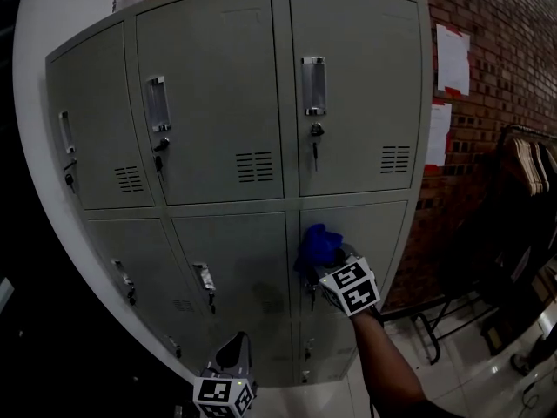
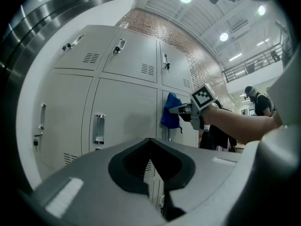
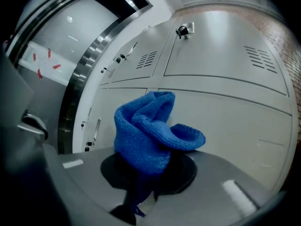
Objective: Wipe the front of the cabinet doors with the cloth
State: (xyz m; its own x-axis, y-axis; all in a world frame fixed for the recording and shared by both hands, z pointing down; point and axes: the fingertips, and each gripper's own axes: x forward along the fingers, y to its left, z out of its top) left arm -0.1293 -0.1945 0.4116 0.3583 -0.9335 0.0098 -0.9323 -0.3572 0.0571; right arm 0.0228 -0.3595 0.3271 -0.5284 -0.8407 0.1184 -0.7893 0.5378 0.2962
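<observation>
Lowest and closest, my left claw (image 1: 234, 349) hangs below the foot of the cabinet (image 1: 218, 103), its two jaws pressed together with nothing between them, pointing up at the grey doors. My right claw (image 1: 333, 262) is raised higher on my outstretched arm (image 1: 387, 364) and pinches a bunched blue knitted cloth (image 1: 318, 244); in the right gripper view the cloth (image 3: 146, 135) wells up out of the closed jaws and hides their tips. From the left gripper view the cloth (image 2: 170, 111) lies against the cabinet's lower right door (image 1: 374, 233), at that door's upper left corner, by the seam with the middle door. The cabinet has three doors above and three below. Each door that I can see clearly carries a metal handle (image 1: 314, 86) standing proud of the flat face, and under the upper handles a key (image 1: 316, 151) hangs from the lock. Right of the cabinet runs a brick wall (image 1: 496, 24) with sheets of paper (image 1: 452, 59) stuck on it, and further right stands a clothes rack (image 1: 526, 159) with hangers.
</observation>
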